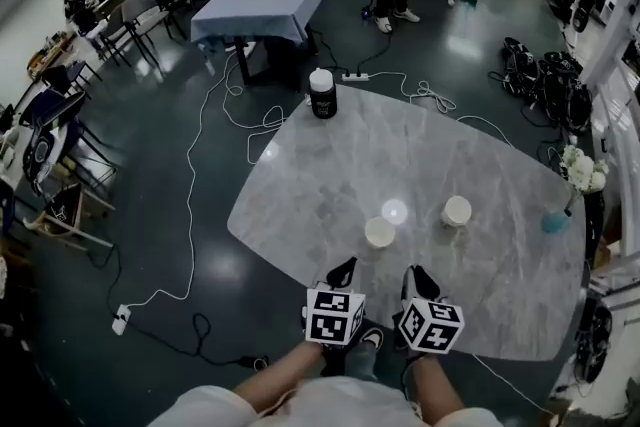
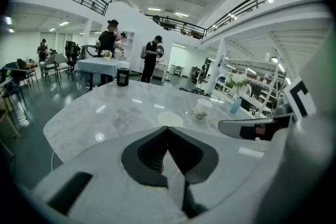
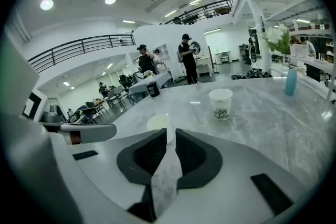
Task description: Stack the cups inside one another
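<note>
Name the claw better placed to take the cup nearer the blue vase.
Right, probably. The right claw is closer to that cup; the left claw would have to reach past the other cup.

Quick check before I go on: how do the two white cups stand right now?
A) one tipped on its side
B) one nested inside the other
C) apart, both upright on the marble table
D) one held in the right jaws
C: the nearer cup and the farther cup both stand upright on the table, with bare marble between them.
</note>
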A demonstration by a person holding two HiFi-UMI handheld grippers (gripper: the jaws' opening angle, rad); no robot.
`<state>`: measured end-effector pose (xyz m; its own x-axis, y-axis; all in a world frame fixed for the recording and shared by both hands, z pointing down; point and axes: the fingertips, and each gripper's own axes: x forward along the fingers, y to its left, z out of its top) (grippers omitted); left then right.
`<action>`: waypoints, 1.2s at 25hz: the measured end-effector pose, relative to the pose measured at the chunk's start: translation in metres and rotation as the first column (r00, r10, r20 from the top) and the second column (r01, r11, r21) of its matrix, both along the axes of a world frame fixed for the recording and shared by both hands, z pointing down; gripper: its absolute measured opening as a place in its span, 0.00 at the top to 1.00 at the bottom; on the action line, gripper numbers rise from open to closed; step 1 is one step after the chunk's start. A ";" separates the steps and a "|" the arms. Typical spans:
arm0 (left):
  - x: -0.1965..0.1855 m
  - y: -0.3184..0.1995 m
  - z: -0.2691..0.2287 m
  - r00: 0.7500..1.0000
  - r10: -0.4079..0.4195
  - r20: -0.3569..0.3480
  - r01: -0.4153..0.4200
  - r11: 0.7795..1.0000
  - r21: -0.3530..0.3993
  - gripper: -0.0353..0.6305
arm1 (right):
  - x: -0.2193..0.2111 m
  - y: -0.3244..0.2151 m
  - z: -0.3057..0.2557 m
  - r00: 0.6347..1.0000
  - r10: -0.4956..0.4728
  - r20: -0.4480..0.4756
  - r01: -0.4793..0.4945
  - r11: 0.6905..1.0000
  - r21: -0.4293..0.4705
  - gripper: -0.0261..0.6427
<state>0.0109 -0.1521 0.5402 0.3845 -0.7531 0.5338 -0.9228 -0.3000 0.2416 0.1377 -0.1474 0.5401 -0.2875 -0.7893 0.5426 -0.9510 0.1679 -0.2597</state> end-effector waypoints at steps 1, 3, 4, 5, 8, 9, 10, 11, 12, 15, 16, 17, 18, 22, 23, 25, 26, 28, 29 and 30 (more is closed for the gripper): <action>-0.005 0.001 0.003 1.000 -0.020 0.002 0.020 1.000 -0.009 0.95 | -0.004 -0.002 0.003 1.000 -0.018 0.000 0.018 1.000 -0.006 0.94; -0.012 0.005 0.009 0.998 -0.056 0.007 0.057 0.998 -0.026 0.95 | -0.009 -0.004 0.008 0.999 -0.048 0.002 0.048 0.999 -0.019 0.94; -0.015 0.006 0.013 0.997 -0.071 0.009 0.071 0.997 -0.032 0.95 | -0.011 -0.005 0.011 0.998 -0.060 0.003 0.060 0.998 -0.023 0.94; -0.018 0.006 0.015 0.997 -0.083 0.011 0.083 0.996 -0.036 0.95 | -0.013 -0.007 0.013 0.998 -0.069 0.002 0.069 0.997 -0.027 0.94; -0.026 0.007 0.024 0.993 -0.115 0.020 0.116 0.992 -0.045 0.95 | -0.018 -0.013 0.022 0.995 -0.098 0.000 0.097 0.995 -0.036 0.93; -0.028 0.008 0.028 0.992 -0.127 0.021 0.128 0.991 -0.051 0.95 | -0.019 -0.014 0.025 0.994 -0.107 0.000 0.107 0.993 -0.041 0.93; -0.030 0.010 0.032 0.990 -0.139 0.021 0.140 0.988 -0.058 0.95 | -0.020 -0.015 0.028 0.993 -0.117 0.001 0.117 0.992 -0.046 0.92; -0.031 0.011 0.035 0.988 -0.151 0.020 0.152 0.986 -0.064 0.95 | -0.021 -0.016 0.031 0.992 -0.126 0.002 0.126 0.991 -0.051 0.90; -0.032 0.011 0.038 0.987 -0.161 0.019 0.162 0.984 -0.070 0.95 | -0.023 -0.017 0.034 0.991 -0.135 0.004 0.135 0.989 -0.055 0.89; -0.037 0.012 0.045 0.983 -0.180 0.019 0.181 0.980 -0.080 0.95 | -0.030 -0.022 0.041 0.987 -0.162 0.006 0.162 0.985 -0.066 0.88; -0.038 0.013 0.047 0.983 -0.185 0.021 0.186 0.979 -0.083 0.95 | -0.032 -0.024 0.043 0.985 -0.172 0.004 0.172 0.983 -0.069 0.87; -0.039 0.013 0.049 0.981 -0.190 0.022 0.192 0.978 -0.085 0.95 | -0.034 -0.025 0.045 0.983 -0.182 0.001 0.181 0.981 -0.072 0.86; -0.041 0.014 0.051 0.980 -0.197 0.022 0.198 0.976 -0.088 0.95 | -0.036 -0.027 0.047 0.982 -0.191 -0.002 0.190 0.979 -0.075 0.85; -0.048 0.013 0.063 0.974 -0.224 0.020 0.225 0.968 -0.109 0.95 | -0.046 -0.037 0.055 0.974 -0.224 -0.006 0.223 0.971 -0.082 0.82; -0.049 0.013 0.066 0.973 -0.230 0.018 0.231 0.966 -0.114 0.95 | -0.047 -0.038 0.057 0.972 -0.233 -0.008 0.232 0.969 -0.084 0.81; -0.050 0.012 0.072 0.970 -0.242 0.016 0.242 0.963 -0.122 0.95 | -0.050 -0.041 0.063 0.968 -0.250 -0.015 0.247 0.965 -0.089 0.78; -0.051 0.012 0.074 0.969 -0.246 0.015 0.246 0.961 -0.125 0.95 | -0.051 -0.042 0.065 0.966 -0.256 -0.020 0.254 0.963 -0.091 0.77; -0.053 0.012 0.078 0.967 -0.253 0.014 0.252 0.959 -0.129 0.95 | -0.054 -0.044 0.070 0.964 -0.265 -0.027 0.262 0.960 -0.095 0.75; -0.053 0.011 0.079 0.967 -0.256 0.013 0.255 0.958 -0.131 0.95 | -0.055 -0.045 0.071 0.963 -0.269 -0.029 0.265 0.959 -0.098 0.74; -0.054 0.011 0.081 0.966 -0.258 0.012 0.258 0.957 -0.133 0.95 | -0.056 -0.046 0.073 0.962 -0.273 -0.031 0.269 0.958 -0.102 0.73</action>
